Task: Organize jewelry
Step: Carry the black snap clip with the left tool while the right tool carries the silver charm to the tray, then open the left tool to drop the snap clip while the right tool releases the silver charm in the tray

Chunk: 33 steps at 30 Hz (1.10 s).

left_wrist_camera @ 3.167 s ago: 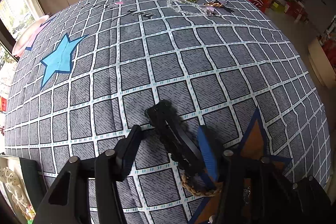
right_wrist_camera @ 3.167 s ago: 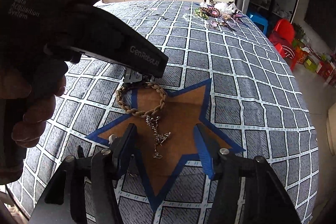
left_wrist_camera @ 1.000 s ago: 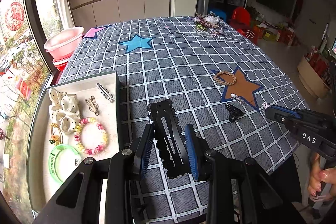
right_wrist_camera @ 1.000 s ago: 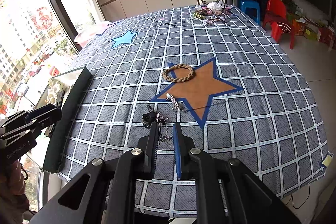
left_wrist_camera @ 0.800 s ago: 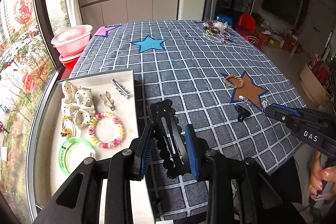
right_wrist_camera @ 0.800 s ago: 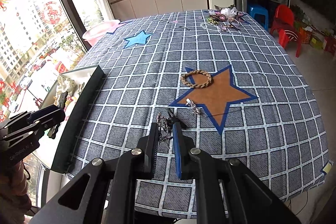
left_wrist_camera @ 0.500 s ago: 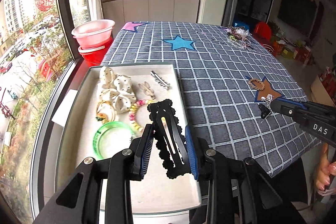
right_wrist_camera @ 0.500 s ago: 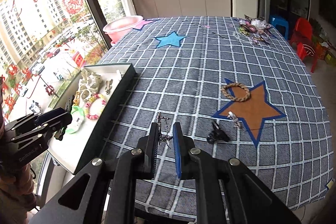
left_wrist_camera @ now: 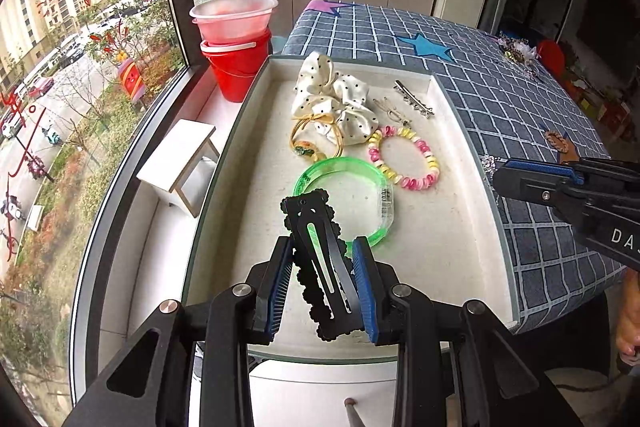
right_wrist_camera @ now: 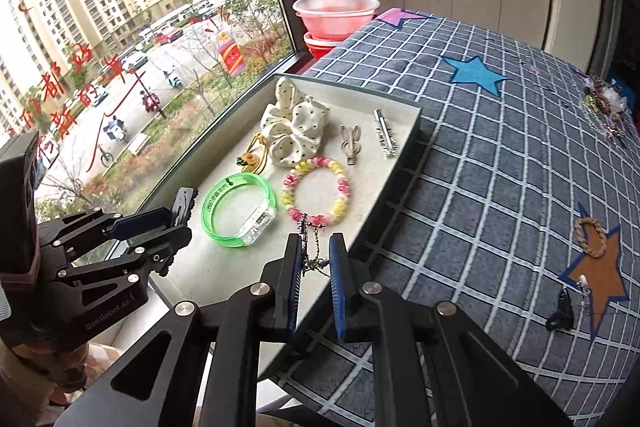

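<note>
We have the white tray set at the window edge of the table, whose grey checked cloth runs off to the right. Already in the tray lie a polka-dot scrunchie, a green bangle, a pink and yellow bead bracelet, and two small metal clips near the far wall.

Our left gripper is clenched on a black scalloped hair clip, gripped across its width; the clip's long axis runs forward along the fingers, and its tip overlaps the near rim of the bangle in the left wrist view. This hand hangs above the tray's near, bare half, so we judge it the better placed to set down first, and the bare floor to lower onto lies straight beneath the clip.

Our right gripper pinches a thin silver chain, which dangles between its pads. It hangs over the tray's table-side rim, the chain's top overlapping the near edge of the bead bracelet in the right wrist view.

Out on the orange star remain a braided bracelet and a small black clip, well apart from both hands.
</note>
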### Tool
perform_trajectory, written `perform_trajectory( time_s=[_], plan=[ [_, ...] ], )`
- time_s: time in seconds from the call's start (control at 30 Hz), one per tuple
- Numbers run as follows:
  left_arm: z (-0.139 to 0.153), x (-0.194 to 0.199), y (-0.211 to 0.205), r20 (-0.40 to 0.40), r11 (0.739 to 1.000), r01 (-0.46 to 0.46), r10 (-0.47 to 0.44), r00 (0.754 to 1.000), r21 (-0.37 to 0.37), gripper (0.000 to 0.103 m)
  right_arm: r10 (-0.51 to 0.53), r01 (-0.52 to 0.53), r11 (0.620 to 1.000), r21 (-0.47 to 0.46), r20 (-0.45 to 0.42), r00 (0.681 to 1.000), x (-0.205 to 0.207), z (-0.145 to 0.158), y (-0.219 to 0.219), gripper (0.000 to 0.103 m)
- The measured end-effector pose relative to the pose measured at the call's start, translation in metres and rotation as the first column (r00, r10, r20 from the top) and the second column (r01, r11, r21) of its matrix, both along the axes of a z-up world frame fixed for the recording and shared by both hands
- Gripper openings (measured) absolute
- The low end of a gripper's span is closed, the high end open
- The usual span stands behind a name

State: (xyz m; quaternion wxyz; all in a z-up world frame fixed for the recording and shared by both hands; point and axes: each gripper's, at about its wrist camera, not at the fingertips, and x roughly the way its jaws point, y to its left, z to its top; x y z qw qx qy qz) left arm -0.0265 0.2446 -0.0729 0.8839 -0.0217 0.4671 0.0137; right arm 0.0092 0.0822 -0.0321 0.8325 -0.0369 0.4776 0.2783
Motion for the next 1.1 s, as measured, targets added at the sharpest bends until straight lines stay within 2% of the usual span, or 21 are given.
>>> perform_trajectory(
  time_s=[0.13,0.43,0.67,0.87,1.1],
  plan=[
    [-0.009,0.0,0.006,-0.03,1.0,0.003,-0.003,1.0,0.0,0.039,0.039,-0.04,0.999,-0.012,-0.056,0.998,0.008,-0.019,0.024,0.015],
    [-0.023,0.01,0.006,-0.101,0.999,0.042,-0.041,0.994,0.01,0.039,0.053,-0.062,0.995,-0.078,-0.104,0.993,0.022,-0.045,0.044,0.015],
    [-0.023,0.025,0.001,-0.114,0.998,0.053,-0.049,0.992,0.031,0.039,0.02,-0.031,0.994,-0.102,-0.107,0.994,0.036,-0.052,0.043,0.015],
    [-0.026,0.029,0.001,-0.118,0.998,0.031,-0.025,0.993,0.048,0.039,0.037,-0.049,0.99,-0.129,-0.091,0.995,0.033,-0.054,0.049,0.015],
    [-0.02,0.024,-0.004,-0.085,0.996,0.023,-0.015,0.996,0.088,0.04,0.04,-0.051,0.992,-0.117,-0.092,0.995,0.033,-0.051,0.047,0.017]
  ],
)
